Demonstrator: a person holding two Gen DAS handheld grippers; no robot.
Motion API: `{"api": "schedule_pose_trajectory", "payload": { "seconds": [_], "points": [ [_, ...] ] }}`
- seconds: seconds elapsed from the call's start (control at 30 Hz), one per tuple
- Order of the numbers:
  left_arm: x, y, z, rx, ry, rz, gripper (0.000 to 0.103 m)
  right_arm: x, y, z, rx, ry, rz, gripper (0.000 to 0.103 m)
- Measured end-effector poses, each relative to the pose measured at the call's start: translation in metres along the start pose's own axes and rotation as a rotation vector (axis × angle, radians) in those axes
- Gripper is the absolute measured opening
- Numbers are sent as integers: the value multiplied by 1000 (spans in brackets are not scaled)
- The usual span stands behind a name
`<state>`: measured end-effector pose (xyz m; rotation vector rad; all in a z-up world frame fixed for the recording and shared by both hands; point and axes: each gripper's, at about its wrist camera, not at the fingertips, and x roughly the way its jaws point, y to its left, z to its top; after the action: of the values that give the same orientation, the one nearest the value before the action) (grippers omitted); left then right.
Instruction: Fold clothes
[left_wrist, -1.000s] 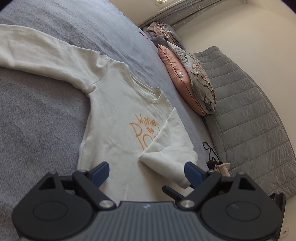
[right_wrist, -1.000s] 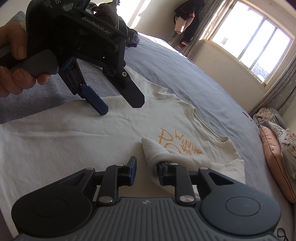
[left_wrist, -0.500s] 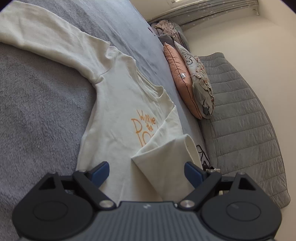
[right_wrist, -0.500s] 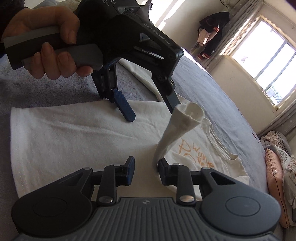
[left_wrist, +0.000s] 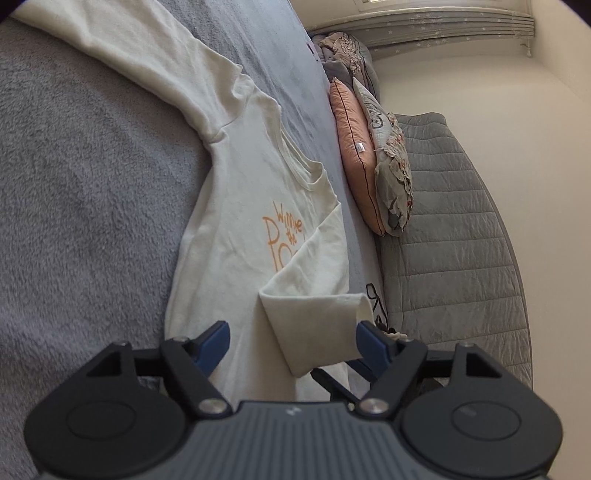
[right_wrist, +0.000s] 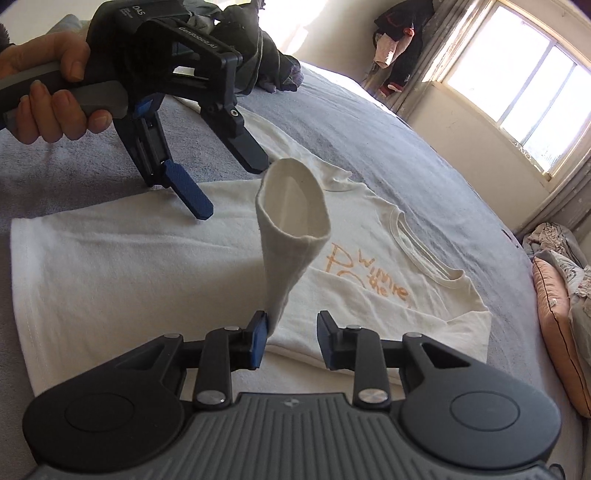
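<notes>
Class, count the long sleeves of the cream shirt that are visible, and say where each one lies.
2. One cream sleeve lies stretched out across the grey blanket; the other cream sleeve is folded over the shirt's front, its cuff raised by the right gripper.

1. The left hand (right_wrist: 55, 99) is wrapped around the grey handle of its tool, fingers curled under and thumb on top.
2. The left gripper (right_wrist: 229, 184) points down at the shirt (right_wrist: 110, 277) near its hem, above it, with jaws spread wide and nothing between them.
3. The right gripper (right_wrist: 291, 339) sits low over the shirt's near side, level, with jaws parted.
4. The right gripper's left pad (right_wrist: 260, 339) touches the base of the raised sleeve (right_wrist: 291, 229); the other pad stands clear of it.
</notes>
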<state>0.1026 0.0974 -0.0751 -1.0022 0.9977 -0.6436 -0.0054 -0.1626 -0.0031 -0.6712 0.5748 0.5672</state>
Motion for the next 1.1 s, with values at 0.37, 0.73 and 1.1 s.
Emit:
{"api": "schedule_pose_trajectory", "payload": {
  "seconds": [0.37,0.73,1.1],
  "points": [
    [2,-6,-5,64,24,64,74,17,-52,-45,108,99,-183,33],
    [8,-36,-29,384,102,259,27,71,-133,-94,331,112,-423,33],
    [5,-49,-46,476,101,275,4,90,-155,-93,370,12,-495,12]
  ]
}}
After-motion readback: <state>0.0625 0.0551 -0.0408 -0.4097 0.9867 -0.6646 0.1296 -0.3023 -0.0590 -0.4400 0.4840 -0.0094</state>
